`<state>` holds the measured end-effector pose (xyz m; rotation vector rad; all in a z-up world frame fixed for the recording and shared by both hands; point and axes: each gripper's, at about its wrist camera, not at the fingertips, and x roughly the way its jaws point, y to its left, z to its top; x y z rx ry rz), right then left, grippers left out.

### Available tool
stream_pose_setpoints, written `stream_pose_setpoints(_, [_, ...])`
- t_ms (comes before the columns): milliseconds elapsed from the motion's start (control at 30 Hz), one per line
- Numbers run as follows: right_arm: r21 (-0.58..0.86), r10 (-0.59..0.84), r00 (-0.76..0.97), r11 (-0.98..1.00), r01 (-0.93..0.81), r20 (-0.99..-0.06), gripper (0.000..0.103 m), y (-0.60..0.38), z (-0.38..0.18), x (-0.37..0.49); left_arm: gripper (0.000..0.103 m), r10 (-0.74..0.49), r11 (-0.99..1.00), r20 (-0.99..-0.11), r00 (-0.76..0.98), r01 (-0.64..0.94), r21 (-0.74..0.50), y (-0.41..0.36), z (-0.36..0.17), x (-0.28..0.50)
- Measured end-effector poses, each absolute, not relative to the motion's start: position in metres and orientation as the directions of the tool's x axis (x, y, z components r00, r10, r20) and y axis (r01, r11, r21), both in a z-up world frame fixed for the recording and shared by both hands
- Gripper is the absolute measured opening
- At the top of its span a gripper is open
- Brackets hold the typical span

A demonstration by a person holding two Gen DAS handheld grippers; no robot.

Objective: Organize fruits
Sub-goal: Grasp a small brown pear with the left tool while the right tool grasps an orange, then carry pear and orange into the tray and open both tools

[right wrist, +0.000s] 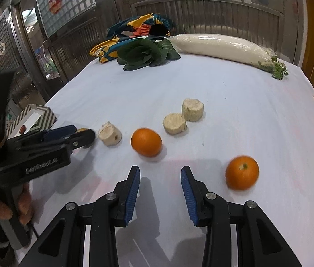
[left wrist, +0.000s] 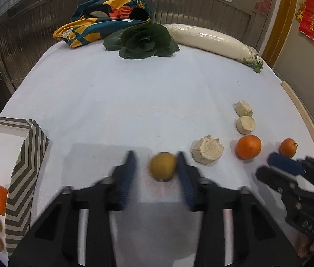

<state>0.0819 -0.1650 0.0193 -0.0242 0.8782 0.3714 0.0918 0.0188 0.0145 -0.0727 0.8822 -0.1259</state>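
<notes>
On the white table [left wrist: 112, 93], near to far:
Left gripper [left wrist: 157, 166]: one yellow-green fruit [left wrist: 163, 166] between pads, right pad touching, left gap; grip unclear.
Right gripper [right wrist: 160, 178]: jaws apart, empty.
Oranges: two loose [right wrist: 146, 142] [right wrist: 242, 172], one in striped box [left wrist: 25, 155].
Beige chunks: three [right wrist: 109, 135].
Far edge: one leafy green [left wrist: 145, 40], one white radish [left wrist: 210, 40].

The left gripper [left wrist: 155, 166] angles down toward the table, its blue-padded jaws blurred and standing apart, only the right pad against what sits between them. A hand [right wrist: 12, 207] grasps its handle. The right gripper [right wrist: 160, 178] also angles downward, jaws parted and empty.
</notes>
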Motion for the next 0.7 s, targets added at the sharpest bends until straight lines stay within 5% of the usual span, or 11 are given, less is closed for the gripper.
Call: stream_pose_setpoints(700, [0.149, 0.333, 0.614, 0.932, -0.331, -0.716, 0.028, -0.156, 0.034, 0.071, 0.025, -0.183, 0.983, -0.768, 0.614, 0.121, -0.138, 0.013, 0.022, 0.066])
